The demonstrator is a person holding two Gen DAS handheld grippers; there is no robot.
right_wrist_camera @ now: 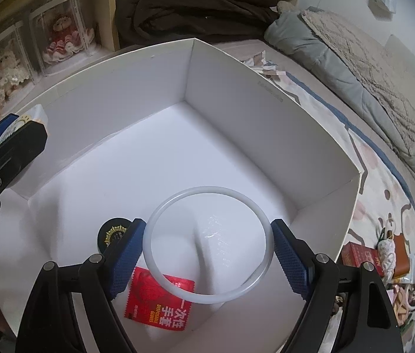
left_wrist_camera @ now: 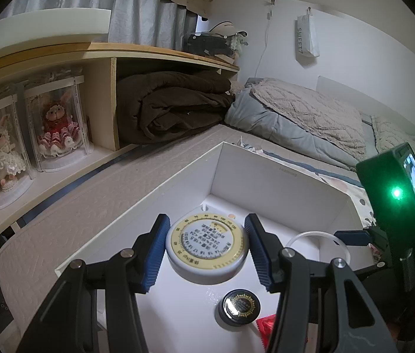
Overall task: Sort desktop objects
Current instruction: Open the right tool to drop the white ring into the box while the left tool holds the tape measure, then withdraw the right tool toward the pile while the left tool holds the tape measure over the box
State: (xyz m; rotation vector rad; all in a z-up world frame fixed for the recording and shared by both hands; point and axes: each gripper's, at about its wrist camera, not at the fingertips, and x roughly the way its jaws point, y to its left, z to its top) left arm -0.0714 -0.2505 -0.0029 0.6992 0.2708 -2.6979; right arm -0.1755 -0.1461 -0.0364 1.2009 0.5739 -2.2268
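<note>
White cardboard box (right_wrist_camera: 319, 135) lies under both our grippers: left gripper (left_wrist_camera: 207, 248) clamps the round yellow-dialled tape measure (left_wrist_camera: 207, 244), right gripper (right_wrist_camera: 209, 253) spans the translucent white ring (right_wrist_camera: 160, 276), pads touching its rim, above the box floor.

Left wrist view: shallow downward tilt, white box (left_wrist_camera: 281, 176) seen just beyond jaws, bed behind. Right wrist view: steeper, box floor close below jaws. Shared: box interior, shelf dolls (right_wrist_camera: 60, 35).

Box (right_wrist_camera: 222, 94): plain white
Ring (right_wrist_camera: 209, 247): milky white
Packet (right_wrist_camera: 160, 309): red, white lettering
Round case (left_wrist_camera: 207, 245): white, yellow dial
Fingers (right_wrist_camera: 122, 259): blue, ribbed
</note>
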